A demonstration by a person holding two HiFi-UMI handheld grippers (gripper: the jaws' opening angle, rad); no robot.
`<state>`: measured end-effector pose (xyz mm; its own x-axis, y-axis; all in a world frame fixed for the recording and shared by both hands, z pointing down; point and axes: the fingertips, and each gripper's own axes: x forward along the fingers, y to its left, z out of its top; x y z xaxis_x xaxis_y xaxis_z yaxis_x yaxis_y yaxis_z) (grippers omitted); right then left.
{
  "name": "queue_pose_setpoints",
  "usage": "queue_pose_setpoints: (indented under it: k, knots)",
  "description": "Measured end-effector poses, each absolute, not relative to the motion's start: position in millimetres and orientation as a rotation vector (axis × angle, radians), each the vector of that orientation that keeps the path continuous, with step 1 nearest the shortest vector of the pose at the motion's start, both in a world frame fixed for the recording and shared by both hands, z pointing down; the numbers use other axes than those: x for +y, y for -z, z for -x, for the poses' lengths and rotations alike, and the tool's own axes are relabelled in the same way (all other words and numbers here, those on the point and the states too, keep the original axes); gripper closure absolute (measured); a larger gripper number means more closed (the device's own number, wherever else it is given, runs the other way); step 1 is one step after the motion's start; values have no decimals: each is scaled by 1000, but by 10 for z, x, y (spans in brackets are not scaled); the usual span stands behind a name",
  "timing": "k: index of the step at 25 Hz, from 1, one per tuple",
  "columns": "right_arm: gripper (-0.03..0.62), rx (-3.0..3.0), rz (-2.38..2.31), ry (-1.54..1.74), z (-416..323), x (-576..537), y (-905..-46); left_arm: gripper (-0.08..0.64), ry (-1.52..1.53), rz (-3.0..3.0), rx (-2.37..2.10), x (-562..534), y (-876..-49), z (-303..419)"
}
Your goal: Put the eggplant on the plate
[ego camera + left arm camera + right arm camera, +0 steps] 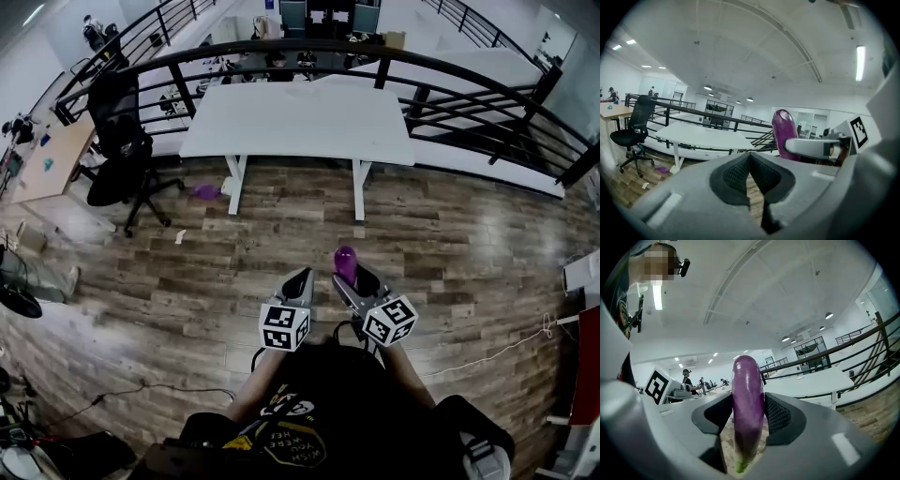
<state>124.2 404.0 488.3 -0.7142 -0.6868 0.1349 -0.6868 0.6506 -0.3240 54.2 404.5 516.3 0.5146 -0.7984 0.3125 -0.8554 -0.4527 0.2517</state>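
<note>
1. Right gripper (748, 405): fingers (778, 416) stand wide apart and are clamped on the eggplant (748, 380), one pad against each flank.
2. Eggplant: lies lengthwise along the fingers, green stem end toward the gripper body and rounded purple end projecting past the fingertips. It is carried in the air over the wooden floor (187, 281), well short of the white table (300, 122).
3. Left gripper (750, 159): fingers (733, 174) are closed together with nothing between them; it is just beside the right gripper.

One eggplant (345, 262); two hand-held grippers (299, 281) (354, 279).
</note>
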Motion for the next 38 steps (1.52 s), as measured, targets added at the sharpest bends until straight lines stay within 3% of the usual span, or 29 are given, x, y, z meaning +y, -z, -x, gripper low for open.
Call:
queue_pose_setpoints:
  k: [17,29,38]
  knots:
    - [377,-2911,-1097,-744,-713,3774,-5019,555,-204,-2341,-1260,3772,-5395,-207]
    - [377,-2925,-1091,-693,-1188,2547,-4939,555,-85,-2420,-1222,2403,-5079,-738]
    - [377,-2926,-995,-704,-1283,1771,-5002,555,-232,-2425,-1245,1773,-5217,-994]
